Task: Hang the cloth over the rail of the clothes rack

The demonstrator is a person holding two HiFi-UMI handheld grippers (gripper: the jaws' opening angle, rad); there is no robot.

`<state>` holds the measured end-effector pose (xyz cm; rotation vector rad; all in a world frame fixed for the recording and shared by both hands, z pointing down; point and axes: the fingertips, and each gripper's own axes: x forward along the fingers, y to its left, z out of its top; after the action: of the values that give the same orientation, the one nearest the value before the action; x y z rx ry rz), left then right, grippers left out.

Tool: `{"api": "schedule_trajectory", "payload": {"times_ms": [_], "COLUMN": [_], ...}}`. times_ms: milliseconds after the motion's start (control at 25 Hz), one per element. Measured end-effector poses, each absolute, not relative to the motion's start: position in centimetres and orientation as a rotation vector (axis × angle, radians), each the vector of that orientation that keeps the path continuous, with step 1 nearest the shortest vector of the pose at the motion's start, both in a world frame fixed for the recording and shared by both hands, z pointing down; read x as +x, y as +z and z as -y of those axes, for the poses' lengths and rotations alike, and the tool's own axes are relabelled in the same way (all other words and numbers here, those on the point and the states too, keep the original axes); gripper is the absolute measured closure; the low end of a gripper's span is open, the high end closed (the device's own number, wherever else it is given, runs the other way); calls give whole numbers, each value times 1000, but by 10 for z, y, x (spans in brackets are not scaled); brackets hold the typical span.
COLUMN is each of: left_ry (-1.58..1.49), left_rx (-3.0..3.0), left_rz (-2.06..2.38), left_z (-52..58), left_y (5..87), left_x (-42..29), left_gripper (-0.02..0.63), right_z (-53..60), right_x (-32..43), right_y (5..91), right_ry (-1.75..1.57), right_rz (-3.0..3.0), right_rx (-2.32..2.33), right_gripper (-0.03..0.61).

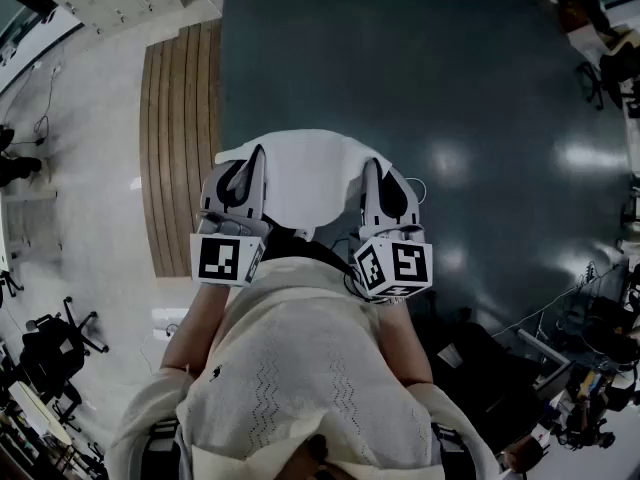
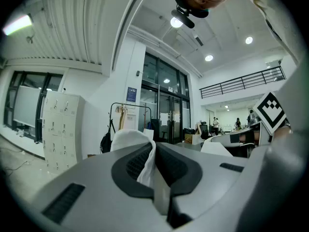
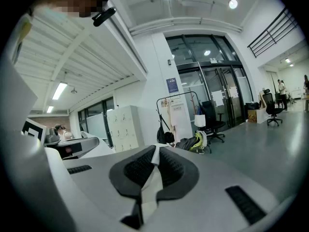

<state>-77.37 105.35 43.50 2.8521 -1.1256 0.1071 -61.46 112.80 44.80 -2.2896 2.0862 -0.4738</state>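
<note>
Cloth (image 1: 300,173) inside each hand-held gripper (image 1: 248,168) (image 1: 380,180)

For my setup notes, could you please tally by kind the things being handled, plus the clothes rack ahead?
Cloth: 1
Hand-held grippers: 2, the left hand-held gripper and the right hand-held gripper, each shut on the cloth
Clothes rack: 1
Total: 4

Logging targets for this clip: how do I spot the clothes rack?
Find the glass doors in the right gripper view. Left of them, against the white wall, stands the clothes rack, between white lockers and a black office chair. It alone is a thin dark tube frame, a dark bag hanging from it.
</note>
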Motion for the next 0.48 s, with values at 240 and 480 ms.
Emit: {"api": "schedule_trajectory", "payload": {"times_ms": [240,480], "left_ry": [97,115], "left_rx": [2862,2843], "left_rz": [1105,1083], "left_z": [-1007,-924], "left_y": [438,455], "left_x": [-763,-739], "left_gripper": [594,594], "right_z": [-1086,-1004], "right_x": [-603,-580], "right_y": [453,465], "right_ry": [-507,-523], "right_rz": [-2081,-2084], "right_rx": [-2281,-2312], "right_gripper": [554,554]}}
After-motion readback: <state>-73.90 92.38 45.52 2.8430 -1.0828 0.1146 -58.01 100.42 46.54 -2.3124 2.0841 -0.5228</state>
